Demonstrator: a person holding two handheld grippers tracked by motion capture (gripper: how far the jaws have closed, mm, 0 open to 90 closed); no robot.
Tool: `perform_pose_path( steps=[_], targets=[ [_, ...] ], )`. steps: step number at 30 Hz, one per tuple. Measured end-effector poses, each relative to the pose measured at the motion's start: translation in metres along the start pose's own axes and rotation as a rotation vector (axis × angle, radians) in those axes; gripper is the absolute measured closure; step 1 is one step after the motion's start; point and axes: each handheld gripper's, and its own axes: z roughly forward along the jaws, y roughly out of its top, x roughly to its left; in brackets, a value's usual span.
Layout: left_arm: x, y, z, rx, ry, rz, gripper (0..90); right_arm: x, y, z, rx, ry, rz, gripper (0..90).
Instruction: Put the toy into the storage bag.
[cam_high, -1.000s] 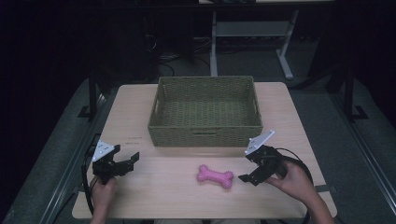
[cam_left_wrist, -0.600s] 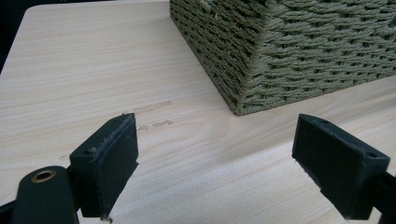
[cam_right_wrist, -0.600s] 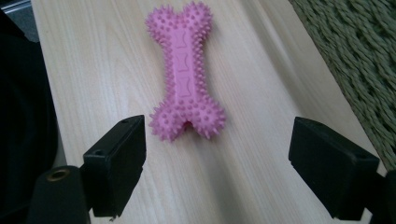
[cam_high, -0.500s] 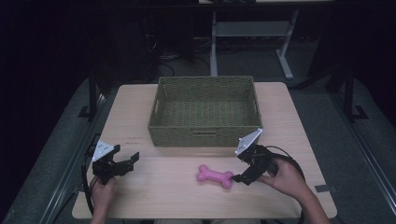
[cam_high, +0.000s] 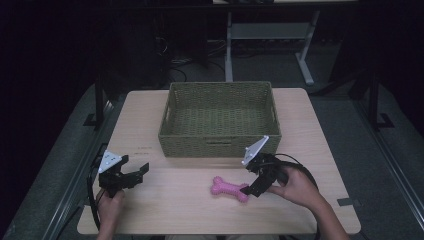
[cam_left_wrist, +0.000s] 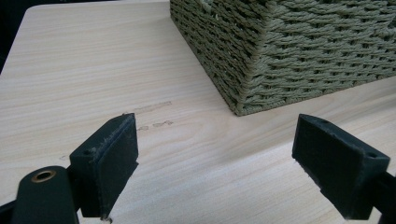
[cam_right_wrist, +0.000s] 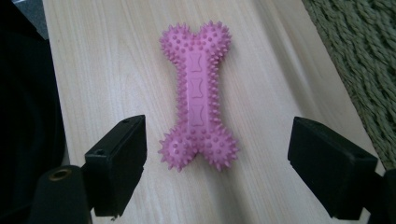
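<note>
— Now the right gripper (cam_high: 248, 189) has been brought in over the last second from well to the side of the pink spiked bone toy (cam_high: 229, 188); its tips are seen right at the toy's near end in the high view. How is the claw set?

— Wide apart, as seen in the right gripper view: the two black pads (cam_right_wrist: 122, 161) are spread to either side of the toy's nearer knobbed end, and nothing is gripped. The toy (cam_right_wrist: 198, 93) is laid flat on the wooden table (cam_high: 310, 130), in front of the woven green basket (cam_high: 220, 116) and apart from it.

— And the other hand?

— The left gripper (cam_high: 131, 176) has been kept where it was, off the basket's front left corner, its jaws spread wide and empty; that corner (cam_left_wrist: 243, 74) is framed ahead of them.

— What is meant by the move?

— A pick-up is judged to be in hand. The approach looks nearly done; closing on the toy is not yet made, and the basket, seen empty, is the likely destination.
</note>
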Motion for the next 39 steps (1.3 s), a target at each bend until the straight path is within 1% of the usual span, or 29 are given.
perform_pose_path(
  steps=[11,23,30,36,39],
  targets=[
    [0.000,0.000,0.000,-0.001,0.001,-0.002,13.9,0.004,0.014,0.011,0.019,0.013,-0.036,20.3],
    [0.001,0.000,-0.001,-0.003,0.001,-0.003,13.9,0.005,0.023,0.028,0.063,0.024,-0.049,23.4],
    [0.001,0.000,-0.001,-0.004,-0.001,-0.005,13.8,0.006,0.026,0.036,0.085,0.035,-0.060,28.9],
    [0.001,0.000,-0.001,-0.003,-0.002,-0.005,13.9,0.007,0.027,0.042,0.103,0.041,-0.063,31.6],
    [0.001,0.000,-0.001,-0.005,-0.002,-0.006,13.9,0.007,0.027,0.045,0.104,0.049,-0.068,34.5]
  ],
)
